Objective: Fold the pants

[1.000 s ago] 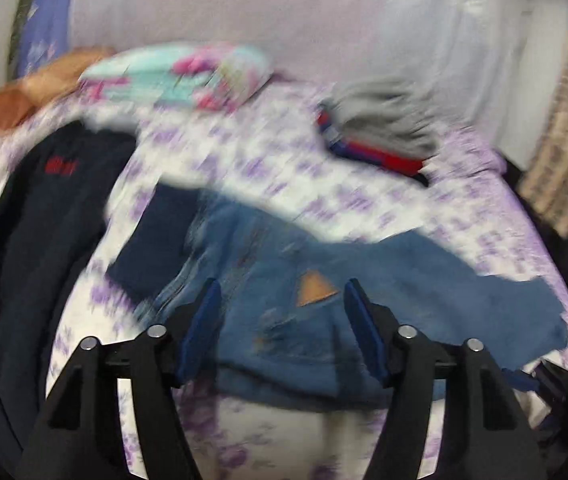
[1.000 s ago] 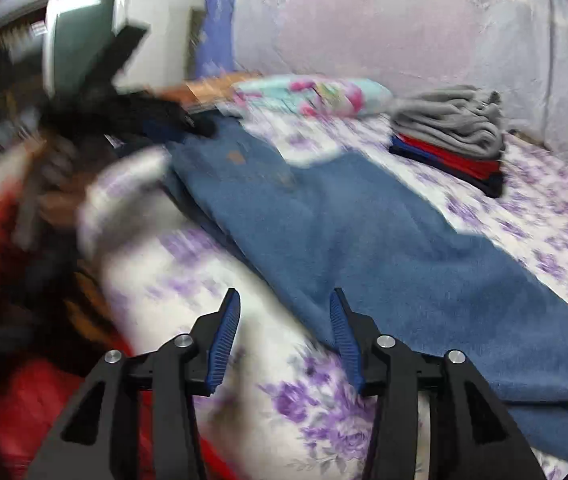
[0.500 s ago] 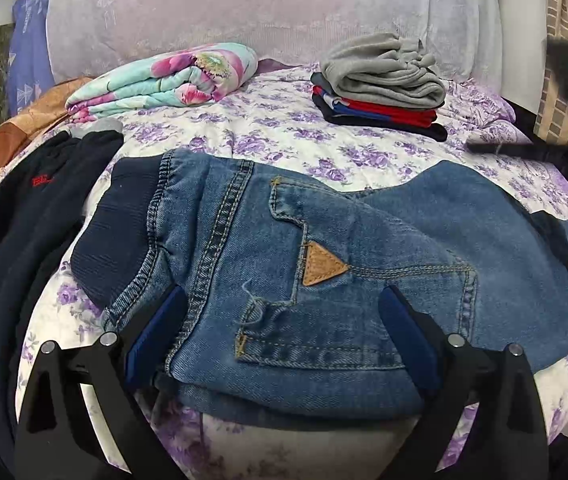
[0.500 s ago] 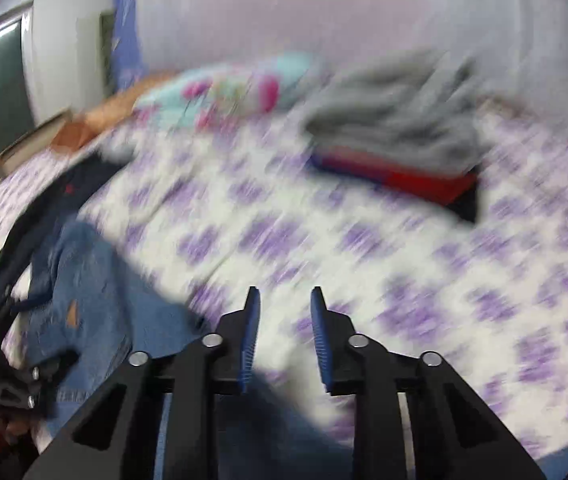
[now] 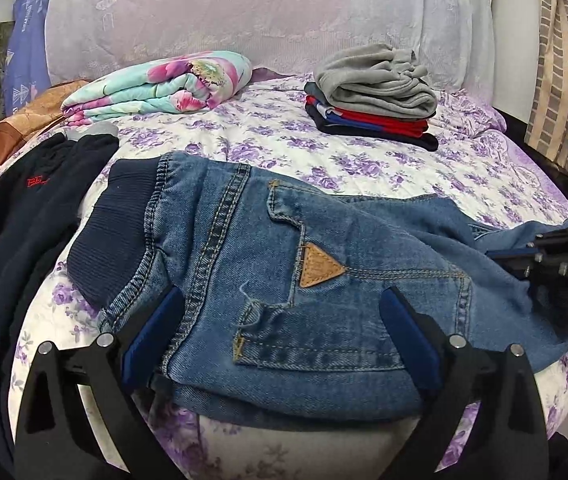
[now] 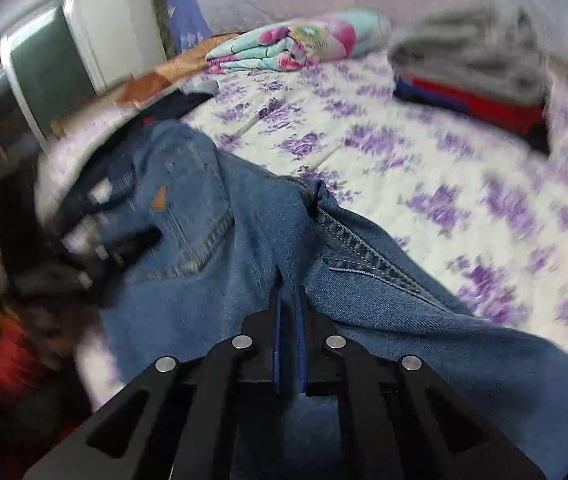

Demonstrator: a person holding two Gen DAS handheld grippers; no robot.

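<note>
Jeans [image 5: 284, 264] lie flat across the near edge of the bed [image 5: 284, 140], waistband to the left, back pocket with tan triangle patch [image 5: 320, 268] facing up. Left gripper [image 5: 279, 328] hangs low over the seat of the jeans, jaws spread wide, one blue pad [image 5: 151, 336] by the side seam near the waistband, the other past the pocket's right edge; nothing gripped.

Right gripper [image 6: 288, 304] has its jaws closed tight on a fold of denim near the inseam, where the legs start; cloth bunches up and tents around the pads. From the left wrist view it sits at the far right edge, on the leg fabric. Right wrist view is motion-blurred.

Dark navy garment [image 5: 15, 240] with red lettering lies just left of the jeans, touching the waistband area. Folded floral blanket [image 5: 159, 88] at the head of the bed. Stack of folded clothes [image 5: 376, 96], grey on top, red and blue beneath, well apart from the jeans.
</note>
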